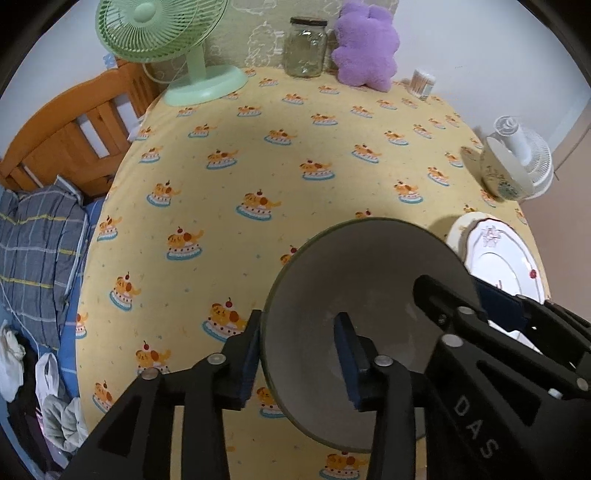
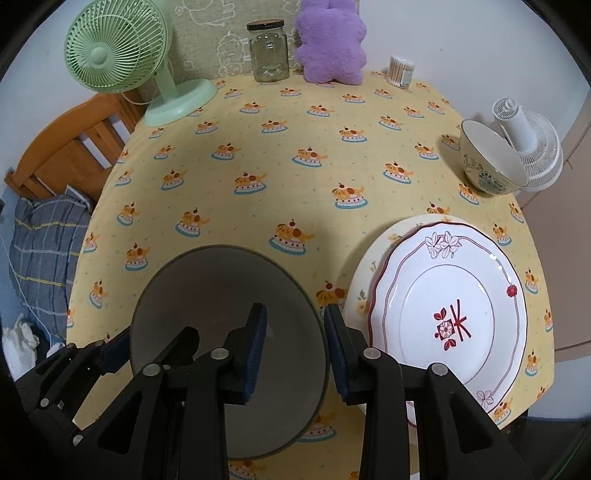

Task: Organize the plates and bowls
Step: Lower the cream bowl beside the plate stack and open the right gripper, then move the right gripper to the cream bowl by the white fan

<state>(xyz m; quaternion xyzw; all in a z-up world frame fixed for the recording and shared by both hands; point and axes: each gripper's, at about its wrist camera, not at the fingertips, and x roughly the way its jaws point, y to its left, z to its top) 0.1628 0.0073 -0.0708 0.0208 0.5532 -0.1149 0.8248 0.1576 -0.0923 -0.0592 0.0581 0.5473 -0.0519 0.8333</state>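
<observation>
Left wrist view takes in my counter under its yellow cartoon-cake tablecloth point(image 1: 295, 129), with a mint-green desk fan point(image 1: 162, 33), a lidded glass jar point(image 1: 306, 48) and a purple plush toy point(image 1: 365, 44) along the back wall, and a wooden bed frame point(image 1: 66, 125) to the left. My left tool point(image 1: 299, 363) clamps the near rim of the wide grey bowl point(image 1: 369, 273); my right tool point(image 2: 295, 350) straddles its opposite rim. Only the right wrist view shows the whole white red-trimmed floral plate point(image 2: 448, 314) stacked on a cream plate point(image 2: 373, 254) just beside the bowl, and the patterned cream bowl point(image 2: 487, 162) against a white fan point(image 2: 532, 147).
</observation>
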